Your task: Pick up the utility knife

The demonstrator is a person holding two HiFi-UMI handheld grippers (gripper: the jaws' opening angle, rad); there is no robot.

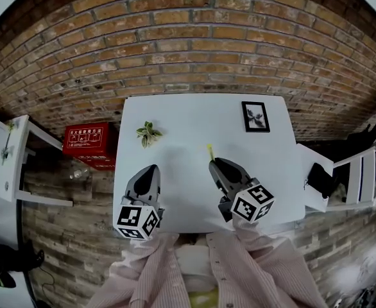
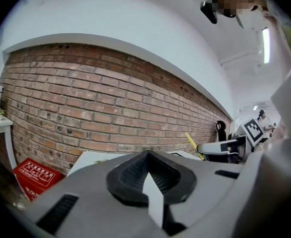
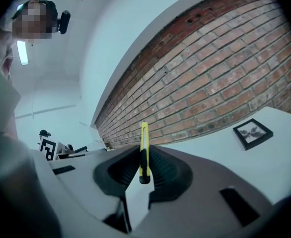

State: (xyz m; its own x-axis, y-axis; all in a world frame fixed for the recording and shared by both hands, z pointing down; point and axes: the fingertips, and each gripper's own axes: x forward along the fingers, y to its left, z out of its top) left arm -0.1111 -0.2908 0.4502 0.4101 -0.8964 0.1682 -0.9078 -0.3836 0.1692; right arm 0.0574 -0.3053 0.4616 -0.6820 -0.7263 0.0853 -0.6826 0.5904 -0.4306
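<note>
A slim yellow utility knife [image 3: 144,144] with a black end stands upright between the pads of my right gripper [image 3: 143,155], which is shut on it. In the head view its yellow tip [image 1: 210,151] sticks out past my right gripper [image 1: 215,165], held above the white table [image 1: 188,117]. My left gripper [image 1: 151,169] hovers beside it to the left, over the table's near left part. Its jaws [image 2: 146,155] meet at the tips with nothing between them. From the left gripper view the knife [image 2: 190,141] shows at the right, in the other gripper.
A small green sprig [image 1: 148,133] lies on the table's left side and a black picture frame [image 1: 255,116] at its far right. Behind stands a brick wall [image 1: 188,50]. A red box [image 1: 84,138] sits on the floor at left, white furniture [image 1: 342,178] at right.
</note>
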